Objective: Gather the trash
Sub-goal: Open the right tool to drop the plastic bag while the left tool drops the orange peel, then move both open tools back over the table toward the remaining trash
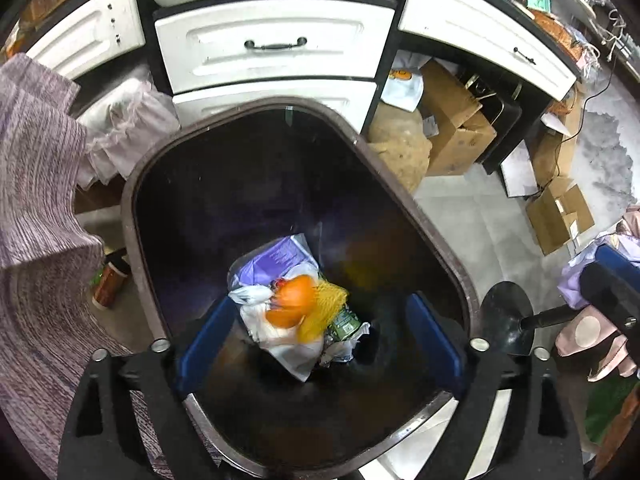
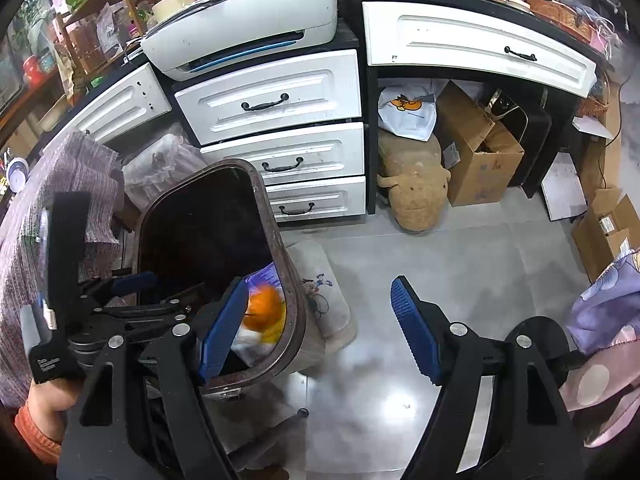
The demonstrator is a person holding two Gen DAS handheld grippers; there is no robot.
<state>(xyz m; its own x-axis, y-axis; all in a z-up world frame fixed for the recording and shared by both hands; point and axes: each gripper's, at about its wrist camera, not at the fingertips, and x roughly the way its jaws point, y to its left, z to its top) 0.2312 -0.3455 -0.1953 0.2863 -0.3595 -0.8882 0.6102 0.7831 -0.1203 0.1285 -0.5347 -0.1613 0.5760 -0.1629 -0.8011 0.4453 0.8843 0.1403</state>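
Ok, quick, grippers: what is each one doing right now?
Left gripper: open over the trash bin, holding nothing.
Right gripper: open, empty, beside the bin.

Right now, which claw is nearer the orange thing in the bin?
Left. The left claw hangs open directly over the bin, the orange thing showing between its fingers. The right claw is open beside the bin, mostly over the floor.
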